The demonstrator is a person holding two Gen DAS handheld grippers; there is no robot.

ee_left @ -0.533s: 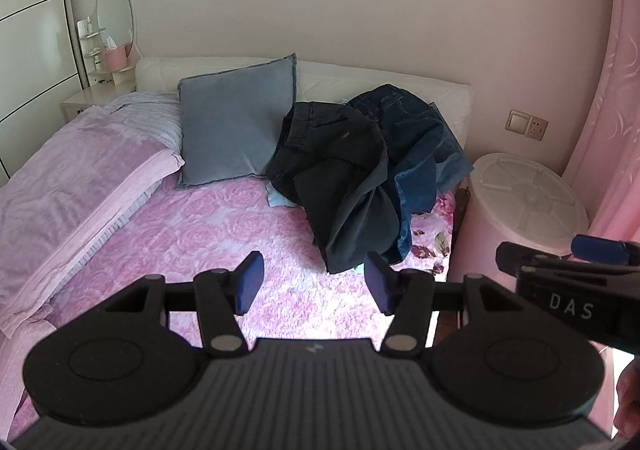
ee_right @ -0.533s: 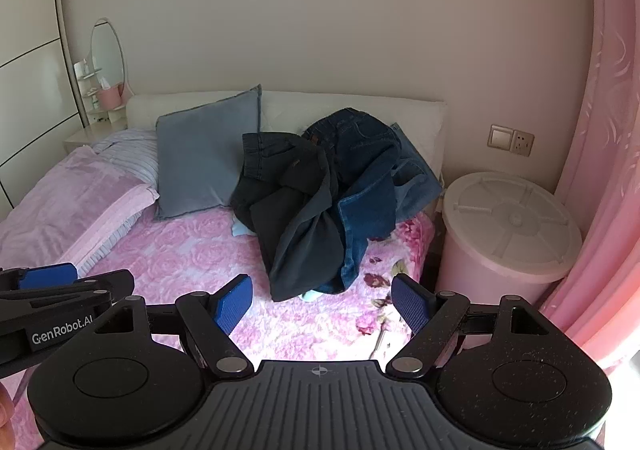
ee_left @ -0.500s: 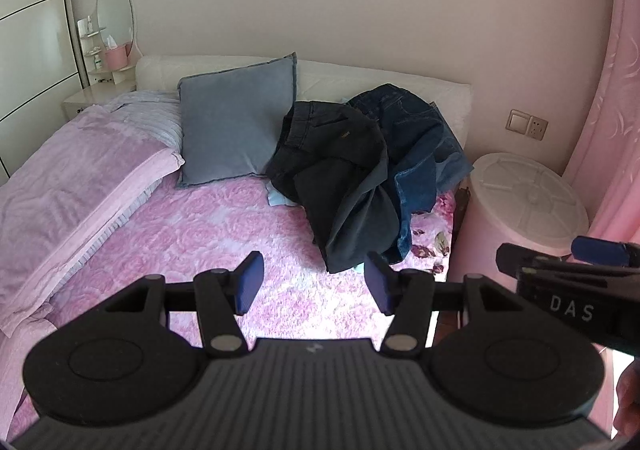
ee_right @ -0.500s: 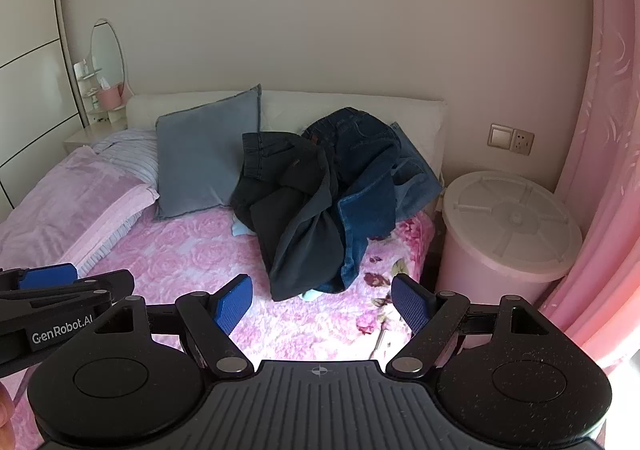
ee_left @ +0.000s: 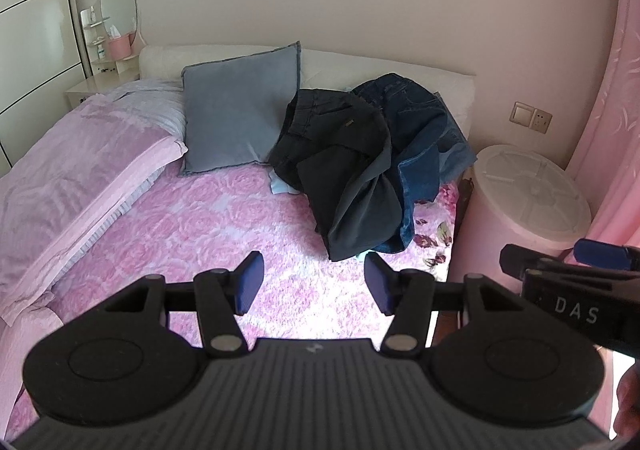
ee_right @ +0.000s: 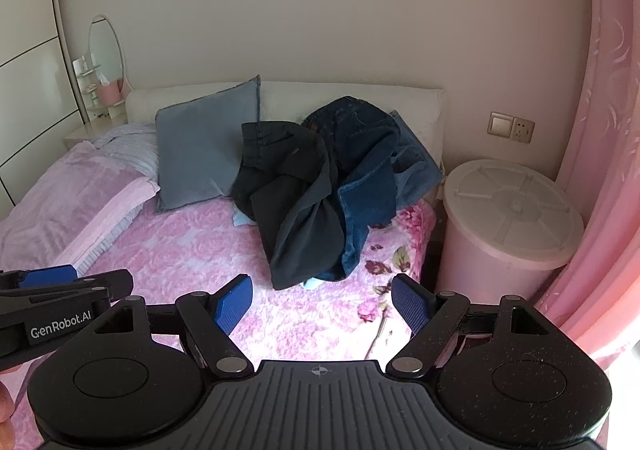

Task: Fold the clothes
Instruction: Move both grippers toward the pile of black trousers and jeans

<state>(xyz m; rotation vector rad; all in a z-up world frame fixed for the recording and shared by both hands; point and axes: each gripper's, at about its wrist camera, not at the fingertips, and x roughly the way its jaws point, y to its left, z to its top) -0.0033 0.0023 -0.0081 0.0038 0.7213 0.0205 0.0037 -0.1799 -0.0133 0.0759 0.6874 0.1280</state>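
Looking thru L wrist cam first: left gripper point(ee_left: 314, 282) hangs over the pink bedspread point(ee_left: 208, 226), fingers spread wide, nothing between pads. Clothes pile sits at far right of bed near the headboard point(ee_left: 360, 64): dark grey trousers point(ee_left: 348, 170) draped on top of blue jeans point(ee_left: 420, 138), all crumpled. Bit of light-blue fabric point(ee_left: 282, 186) pokes out under the pile, can't tell what garment. Grey pillow point(ee_left: 240, 110) just beside pile on the left, folded lilac duvet point(ee_left: 80, 162) further left. Right gripper's side shows at frame edge, near the pink bin point(ee_left: 528, 194).

R wrist cam: right gripper point(ee_right: 322, 304) also spread open, empty, aimed at near end of the same pile. Trousers point(ee_right: 296, 210) over jeans point(ee_right: 372, 170), well apart from both tools. Left gripper visible at lower left.

Progress, my read: basically 0% — nothing grabbed, nothing flattened, no folded stack seen. Left to do: reach pile, pull one garment clear, spread on open bedspread, fold, repeat for rest.
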